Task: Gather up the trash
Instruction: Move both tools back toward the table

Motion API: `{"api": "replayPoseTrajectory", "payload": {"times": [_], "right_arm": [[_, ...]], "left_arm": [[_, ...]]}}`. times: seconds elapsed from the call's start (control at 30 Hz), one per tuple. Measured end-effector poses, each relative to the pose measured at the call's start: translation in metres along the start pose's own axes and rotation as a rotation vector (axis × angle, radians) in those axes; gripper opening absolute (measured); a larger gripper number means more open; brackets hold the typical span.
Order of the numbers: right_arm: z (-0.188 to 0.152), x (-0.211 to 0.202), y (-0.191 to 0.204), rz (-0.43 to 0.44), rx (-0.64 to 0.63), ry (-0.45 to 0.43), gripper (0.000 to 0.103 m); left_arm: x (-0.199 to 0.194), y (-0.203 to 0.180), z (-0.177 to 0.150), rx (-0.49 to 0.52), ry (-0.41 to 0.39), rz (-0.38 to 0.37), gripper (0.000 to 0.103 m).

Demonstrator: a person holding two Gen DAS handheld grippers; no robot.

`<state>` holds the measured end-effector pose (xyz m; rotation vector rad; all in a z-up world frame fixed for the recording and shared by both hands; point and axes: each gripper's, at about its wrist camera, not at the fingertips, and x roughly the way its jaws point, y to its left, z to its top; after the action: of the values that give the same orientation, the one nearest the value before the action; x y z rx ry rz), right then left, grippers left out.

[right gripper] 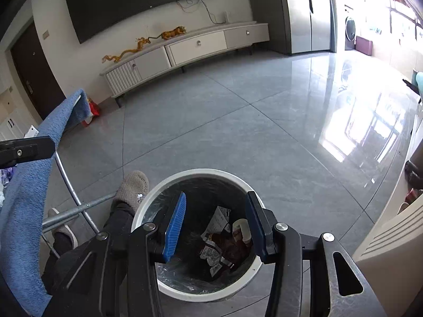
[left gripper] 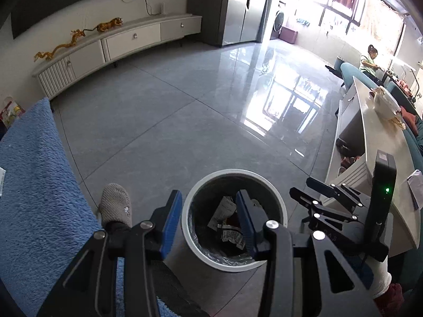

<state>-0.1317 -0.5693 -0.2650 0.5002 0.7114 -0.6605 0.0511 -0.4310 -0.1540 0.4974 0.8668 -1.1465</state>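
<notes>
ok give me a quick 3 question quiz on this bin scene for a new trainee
1. True or false: the right gripper is clamped on a piece of trash.
2. Multiple choice: the bin stands on A) a table, B) the tiled floor, C) the blue towel.
3. Short answer: what lies inside the bin?

Key
1. False. Its jaws stand open and empty above the bin; the left gripper is open too.
2. B. The blue towel hangs off to the left.
3. Crumpled paper scraps and wrappers on a dark liner.
</notes>
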Motion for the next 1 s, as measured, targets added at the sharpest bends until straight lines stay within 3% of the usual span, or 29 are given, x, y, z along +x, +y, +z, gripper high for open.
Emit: {"api": "replayPoseTrajectory", "payload": {"times": [0.27,0.53,0.63,0.77,1.0], "right_arm": [[0.018,-0.051,0.017,-0.008,-0.044,-0.089,0.046],[0.04,-0.103,0.064,0.03,-0.14,-0.184,0.05],[0.045,-0.116,0.087,0.06,-0.183,-0.206,0.054],[0.051,-0.127,0.121,0.116,-0.243,-0.216,0.054],[0.056,-0.136,0.173,0.183,-0.327,-0.211,0.054]], "left_arm": [[-0.085,0.019,-0.013,0.004,-0.221,0.112,0.041],[-0.157,0.057,-0.041,-0.045,-0.304,0.207,0.055],[-0.183,0.076,-0.056,-0.087,-0.352,0.27,0.077],[-0.216,0.099,-0.079,-0.132,-0.405,0.343,0.078],[-0.244,0.141,-0.113,-0.219,-0.427,0.402,0.078]]}}
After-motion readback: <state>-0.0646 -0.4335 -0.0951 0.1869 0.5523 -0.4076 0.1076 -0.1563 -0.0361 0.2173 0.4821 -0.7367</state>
